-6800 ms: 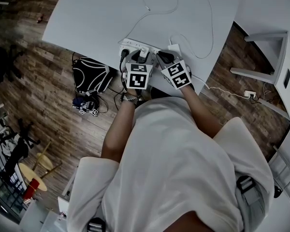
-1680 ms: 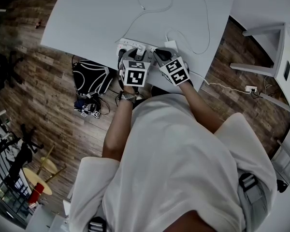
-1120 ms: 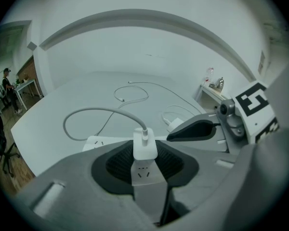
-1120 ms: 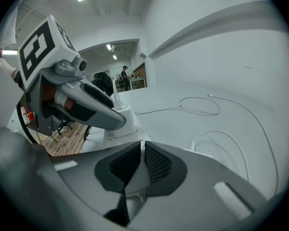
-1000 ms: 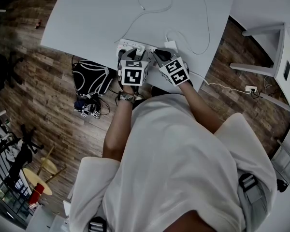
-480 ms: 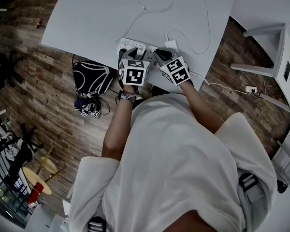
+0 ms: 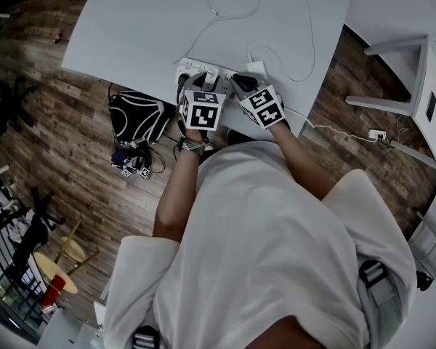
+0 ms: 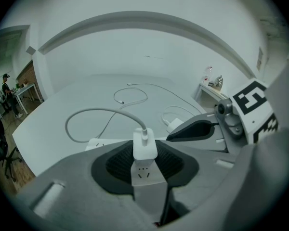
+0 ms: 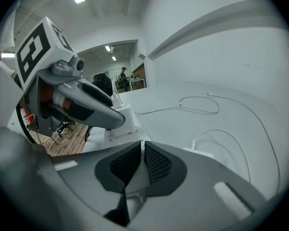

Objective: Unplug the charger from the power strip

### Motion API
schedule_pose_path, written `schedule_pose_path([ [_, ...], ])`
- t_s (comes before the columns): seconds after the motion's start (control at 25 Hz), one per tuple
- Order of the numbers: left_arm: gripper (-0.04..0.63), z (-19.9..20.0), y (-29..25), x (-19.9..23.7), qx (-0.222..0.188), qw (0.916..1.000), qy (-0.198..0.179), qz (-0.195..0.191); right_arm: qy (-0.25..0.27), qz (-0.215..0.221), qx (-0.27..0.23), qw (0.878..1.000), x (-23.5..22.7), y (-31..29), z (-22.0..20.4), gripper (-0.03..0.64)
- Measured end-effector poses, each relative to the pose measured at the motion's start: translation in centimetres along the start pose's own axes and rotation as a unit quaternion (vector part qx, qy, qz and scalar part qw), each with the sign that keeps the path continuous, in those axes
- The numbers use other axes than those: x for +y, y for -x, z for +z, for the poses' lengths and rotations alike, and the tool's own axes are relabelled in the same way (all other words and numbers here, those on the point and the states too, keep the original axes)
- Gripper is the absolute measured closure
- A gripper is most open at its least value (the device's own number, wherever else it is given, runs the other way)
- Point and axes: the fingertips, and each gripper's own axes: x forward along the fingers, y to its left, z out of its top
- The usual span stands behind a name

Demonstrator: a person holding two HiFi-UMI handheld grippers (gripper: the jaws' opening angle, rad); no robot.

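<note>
- The small white plastic charger block [image 8: 144, 148] looks light, hard and smooth. I judge its pins sit tight, so it wants a straight pull out of the socket rather than a twist.
- The best hold is on its two flat sides, never on the thin white cable [image 8: 96, 111], which is soft and would strain at its plug.
- The left gripper [image 8: 145, 161] has that hold: its dark ribbed pads are clamped on the charger's sides.
- The charger stands plugged into the long white power strip [image 7: 189, 68], which lies along the near edge of the white table [image 7: 145, 27].
- The strip looks light and may lift with the charger.
- The right gripper [image 9: 140, 159], jaws together on nothing, sits just right of the left one. Whether it presses the strip down I cannot tell.
- The charger is plain white with rounded corners. Its cable leaves the top face and loops to the left.
</note>
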Motion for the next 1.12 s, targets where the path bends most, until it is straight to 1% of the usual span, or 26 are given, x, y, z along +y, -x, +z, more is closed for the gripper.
schedule_pose_path([
  [0.16,0.456,0.1,0.3,0.2,-0.003,0.9999,0.014,-0.004,0.001,-0.001,-0.001,1.000,0.1,0.0,0.0,0.592],
  [0.24,0.456,0.6,0.8,0.2,-0.013,0.9997,0.021,-0.003,0.001,-0.001,-0.001,1.000,0.1,-0.1,0.0,0.591],
  [0.36,0.456,1.9,1.5,0.2,-0.030,0.9993,0.021,-0.002,0.002,-0.002,-0.001,1.000,-0.1,0.1,0.0,0.591],
  [0.48,0.456,2.2,1.5,0.5,-0.034,0.9990,0.028,-0.004,-0.003,-0.002,0.000,1.000,0.0,0.0,0.0,0.591],
  [0.6,0.456,1.7,1.3,0.4,-0.036,0.9980,0.051,-0.012,-0.008,0.000,0.001,1.000,-0.1,0.0,0.0,0.591],
  [0.72,0.456,1.7,1.3,-0.4,-0.049,0.9931,0.095,-0.046,-0.010,-0.002,0.001,1.000,-0.1,0.0,0.0,0.591],
  [0.8,0.454,1.7,1.2,-0.7,-0.055,0.9887,0.123,-0.065,-0.023,-0.012,-0.006,1.000,-0.5,0.3,0.2,0.595],
  [0.92,0.454,1.5,0.8,-0.7,-0.052,0.9856,0.140,-0.079,-0.057,-0.031,-0.027,0.998,-1.4,0.9,0.9,0.609],
  [1.04,0.454,1.6,0.5,-0.6,-0.056,0.9807,0.164,-0.091,-0.073,-0.033,-0.038,0.996,-1.8,1.5,1.4,0.609],
  [1.12,0.454,1.5,0.4,-0.5,-0.055,0.9791,0.171,-0.096,-0.084,-0.033,-0.042,0.995,-1.8,1.9,1.4,0.609],
])
